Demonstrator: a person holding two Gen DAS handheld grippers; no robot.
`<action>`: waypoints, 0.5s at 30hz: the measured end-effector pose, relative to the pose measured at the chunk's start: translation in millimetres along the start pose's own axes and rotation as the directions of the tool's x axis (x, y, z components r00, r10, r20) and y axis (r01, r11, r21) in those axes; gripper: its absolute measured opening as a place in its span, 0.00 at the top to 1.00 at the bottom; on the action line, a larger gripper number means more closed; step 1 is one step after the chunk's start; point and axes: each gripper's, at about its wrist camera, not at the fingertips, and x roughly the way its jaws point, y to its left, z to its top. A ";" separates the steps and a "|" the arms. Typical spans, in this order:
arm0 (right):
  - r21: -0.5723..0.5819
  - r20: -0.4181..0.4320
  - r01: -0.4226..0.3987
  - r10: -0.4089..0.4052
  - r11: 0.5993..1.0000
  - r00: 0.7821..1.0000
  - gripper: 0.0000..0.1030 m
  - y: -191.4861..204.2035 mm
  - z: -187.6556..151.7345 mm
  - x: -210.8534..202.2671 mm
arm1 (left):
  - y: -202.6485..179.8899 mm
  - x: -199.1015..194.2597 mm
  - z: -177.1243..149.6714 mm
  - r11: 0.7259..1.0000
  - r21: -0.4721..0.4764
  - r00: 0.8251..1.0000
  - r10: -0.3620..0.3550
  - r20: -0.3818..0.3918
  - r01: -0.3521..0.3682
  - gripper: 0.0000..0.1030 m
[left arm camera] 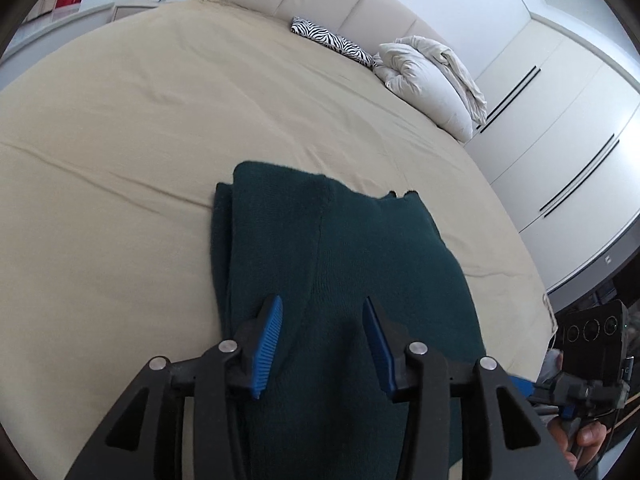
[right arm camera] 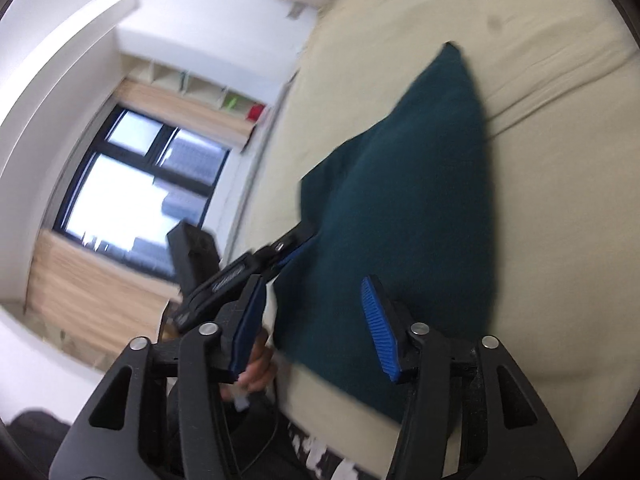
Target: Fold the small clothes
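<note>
Both tongs stand open and empty: the left tongs hover low in the frame over the folded dark green garment, the right tongs beside it. The garment lies mid-frame on the beige bed. I'd judge they should lift clear without snagging the knit, then press the fold flat.

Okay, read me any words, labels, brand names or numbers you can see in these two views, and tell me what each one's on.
No text can be read in either view.
Small white mark on the dark panel under the wardrobe: too small to read.
Pale lettering on the left gripper body, in the right wrist view: blurred, unreadable.
Green garment, bedspread, zebra-print cushion: no writing visible.
</note>
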 end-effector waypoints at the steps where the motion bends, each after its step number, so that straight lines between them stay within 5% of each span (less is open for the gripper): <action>1: 0.003 -0.034 0.030 -0.030 1.000 0.999 0.41 -5.1 -10.3 5.7 | -2.2 -0.8 -6.7 1.000 0.017 1.000 0.007 0.001 -0.007 0.55; 3: 0.022 -0.079 0.093 -0.091 0.995 0.993 0.41 -21.5 -26.9 23.5 | -5.7 1.3 -16.2 0.998 0.054 1.000 0.021 0.003 -0.021 0.55; 6: 0.030 -0.029 0.065 -0.064 0.997 0.998 0.45 -28.4 -32.4 16.2 | -14.3 -3.3 -20.2 0.994 0.097 0.998 0.057 0.026 -0.059 0.55; 9: -0.028 0.018 0.158 -0.157 0.987 0.987 0.43 -15.2 -22.7 17.5 | -24.2 -20.0 -21.0 0.986 0.130 0.993 0.091 0.077 -0.101 0.50; 12: -0.168 0.177 0.350 -0.321 0.922 0.930 0.43 12.6 -17.8 -8.8 | -35.3 -46.0 -23.2 0.968 0.186 0.977 0.142 0.161 -0.171 0.30; 14: -0.216 0.312 0.462 -0.387 0.860 0.868 0.42 38.5 -18.1 -23.2 | -46.7 -69.6 -28.3 0.944 0.222 0.949 0.186 0.256 -0.245 0.10; 15: -0.229 0.378 0.507 -0.405 0.831 0.833 0.38 50.9 -18.3 -46.5 | -54.8 -86.0 -31.7 0.924 0.240 0.921 0.211 0.326 -0.297 0.05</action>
